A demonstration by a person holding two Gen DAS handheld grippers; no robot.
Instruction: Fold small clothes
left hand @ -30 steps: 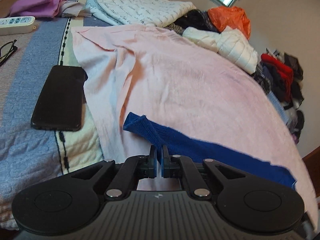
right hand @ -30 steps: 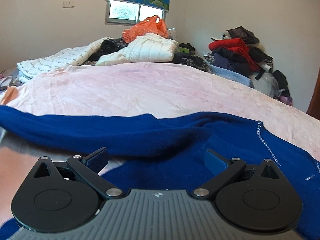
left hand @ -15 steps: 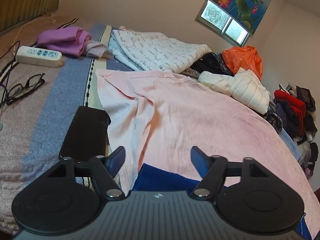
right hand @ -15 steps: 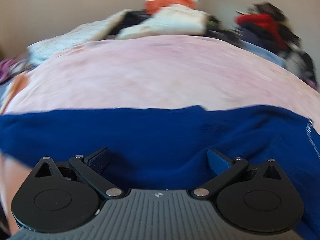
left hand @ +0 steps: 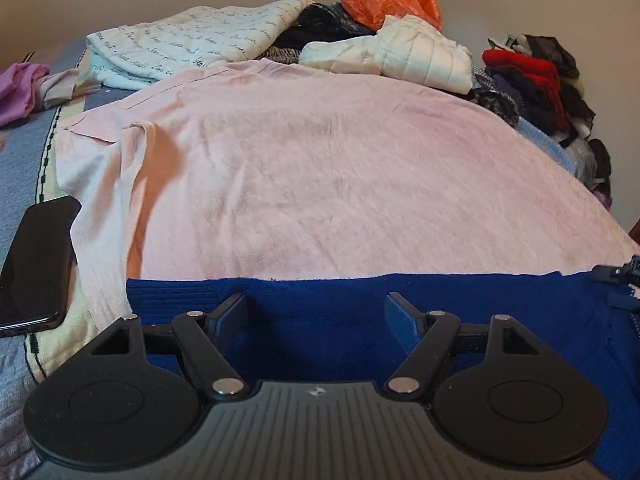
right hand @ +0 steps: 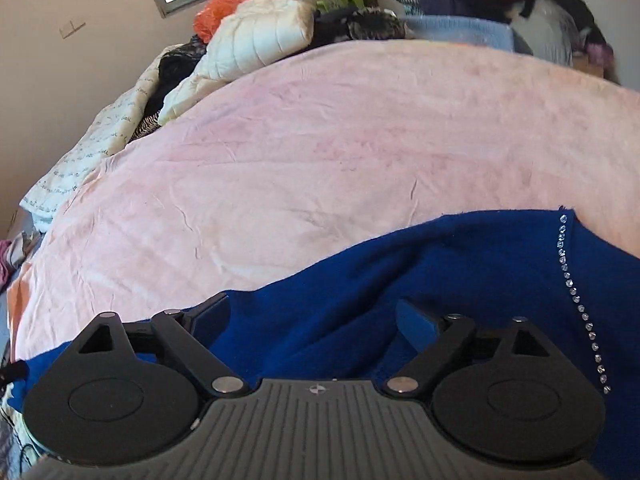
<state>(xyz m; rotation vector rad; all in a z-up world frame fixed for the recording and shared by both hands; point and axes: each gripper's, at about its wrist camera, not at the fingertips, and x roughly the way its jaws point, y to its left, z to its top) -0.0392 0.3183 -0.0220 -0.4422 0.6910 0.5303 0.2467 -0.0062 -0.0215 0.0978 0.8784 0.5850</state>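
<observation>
A dark blue knit garment (left hand: 320,300) lies flat along the near edge of a pink sheet (left hand: 320,168) on the bed. It also shows in the right wrist view (right hand: 440,272), with a line of rhinestones (right hand: 576,300) down its right side. My left gripper (left hand: 316,316) is open and empty, its fingers spread just above the blue cloth near its left end. My right gripper (right hand: 312,320) is open and empty over the blue cloth further right. The tip of the right gripper shows at the left wrist view's right edge (left hand: 624,272).
A black phone (left hand: 36,264) lies left of the pink sheet on the striped bedcover. A white patterned quilt (left hand: 192,44), a cream padded jacket (left hand: 400,56), an orange bag (left hand: 392,0) and a pile of dark and red clothes (left hand: 536,76) line the far side.
My left gripper was shut on the blue garment's edge, then opened and let it go. The garment now lies spread flat. Both grippers have shifted over it; the right stayed open.
</observation>
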